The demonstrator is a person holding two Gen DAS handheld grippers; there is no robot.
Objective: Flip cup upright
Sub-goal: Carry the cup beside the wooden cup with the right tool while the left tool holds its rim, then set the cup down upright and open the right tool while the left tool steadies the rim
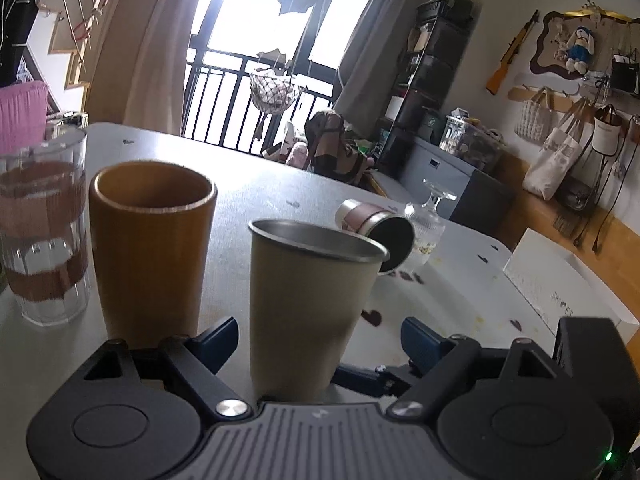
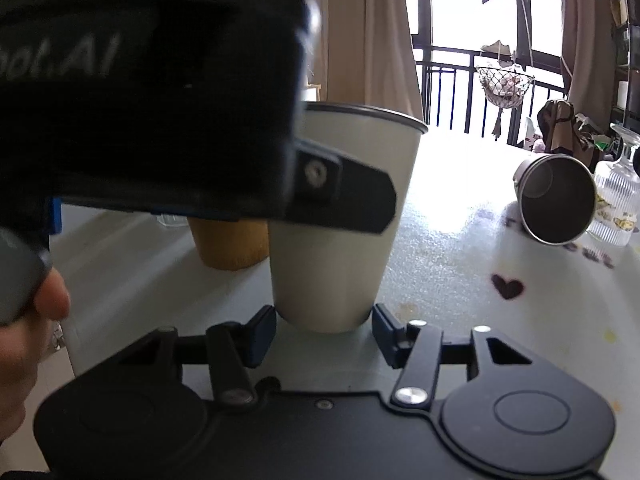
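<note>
A beige metal cup [image 1: 304, 300] stands upright on the white table [image 1: 256, 184], mouth up. My left gripper [image 1: 316, 340] is open, its blue-padded fingers either side of the cup's lower body with gaps. In the right wrist view the same cup [image 2: 340, 216] stands just beyond my right gripper [image 2: 324, 330], which is open with its fingers beside the cup's base, apart from it. The left gripper's black body [image 2: 152, 96] fills the upper left of that view and hides part of the cup.
A brown cup [image 1: 150, 248] and a clear glass [image 1: 42, 228] stand upright left of the beige cup. A pink steel cup [image 1: 380, 232] lies on its side farther back, also in the right wrist view [image 2: 560, 196], next to a glass jar [image 2: 618, 196]. A white box [image 1: 560, 280] sits at the right.
</note>
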